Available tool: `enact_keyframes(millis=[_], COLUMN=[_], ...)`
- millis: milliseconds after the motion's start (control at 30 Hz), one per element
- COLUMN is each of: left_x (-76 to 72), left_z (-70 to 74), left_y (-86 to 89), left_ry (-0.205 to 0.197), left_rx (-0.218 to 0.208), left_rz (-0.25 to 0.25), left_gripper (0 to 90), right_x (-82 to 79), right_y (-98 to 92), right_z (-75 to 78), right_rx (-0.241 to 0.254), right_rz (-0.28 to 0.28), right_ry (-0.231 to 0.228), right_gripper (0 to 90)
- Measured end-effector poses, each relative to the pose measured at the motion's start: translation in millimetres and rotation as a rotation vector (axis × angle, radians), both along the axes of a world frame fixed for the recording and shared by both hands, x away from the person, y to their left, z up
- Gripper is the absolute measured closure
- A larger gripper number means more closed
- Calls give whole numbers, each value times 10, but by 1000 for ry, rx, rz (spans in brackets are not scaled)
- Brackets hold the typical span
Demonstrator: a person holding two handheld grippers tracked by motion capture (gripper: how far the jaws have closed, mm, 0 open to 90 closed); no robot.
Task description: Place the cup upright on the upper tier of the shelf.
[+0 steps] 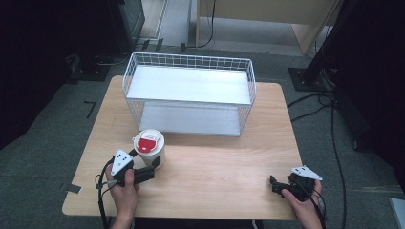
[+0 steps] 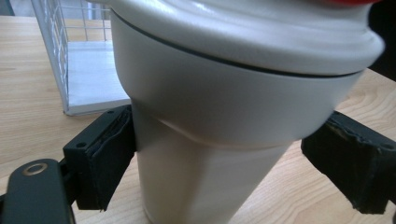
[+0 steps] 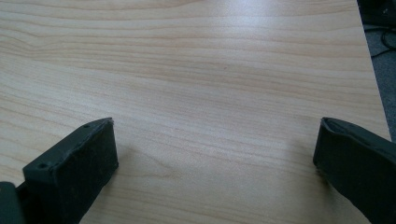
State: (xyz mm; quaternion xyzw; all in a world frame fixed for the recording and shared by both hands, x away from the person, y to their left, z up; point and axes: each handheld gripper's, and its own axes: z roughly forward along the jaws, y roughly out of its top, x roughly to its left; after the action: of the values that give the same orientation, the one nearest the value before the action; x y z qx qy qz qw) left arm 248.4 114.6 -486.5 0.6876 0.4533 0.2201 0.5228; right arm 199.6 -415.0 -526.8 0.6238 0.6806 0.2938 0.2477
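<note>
While the left gripper (image 2: 219, 158) straddles the white cup (image 2: 224, 116) at lower left of the high view, jaws wide, one pad touching, the other apart. Risk: uneven closing tips it. Right gripper (image 3: 215, 163): open, empty. Beyond: wire basket (image 1: 188, 59).

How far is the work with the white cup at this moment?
Done: the left gripper has its jaws around the white cup, one pad touching it, the other slightly apart. In hand: closing the grasp; the cup stands on the table. Probably left: lifting it toward the wire shelf. The right gripper rests open.
</note>
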Motion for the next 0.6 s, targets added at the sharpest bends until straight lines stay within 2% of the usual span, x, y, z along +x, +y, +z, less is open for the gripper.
enact_keyframes(millis=[133, 267, 333, 600], left_x=[43, 94, 101, 136], left_z=[-26, -47, -52, -103], left_y=[-44, -69, -78, -115], left_ry=[-10, -5, -6, -41], left_rx=[5, -26, -27, -42], left_rz=[9, 17, 17, 21], left_gripper=[94, 70, 67, 39], right_x=[0, 0, 0, 0], right_y=[0, 0, 0, 0], right_z=[0, 0, 0, 0], right_rx=[0, 0, 1, 0], right_rz=[0, 0, -1, 0], right_ry=[0, 0, 1, 0], right_gripper=[0, 0, 0, 0])
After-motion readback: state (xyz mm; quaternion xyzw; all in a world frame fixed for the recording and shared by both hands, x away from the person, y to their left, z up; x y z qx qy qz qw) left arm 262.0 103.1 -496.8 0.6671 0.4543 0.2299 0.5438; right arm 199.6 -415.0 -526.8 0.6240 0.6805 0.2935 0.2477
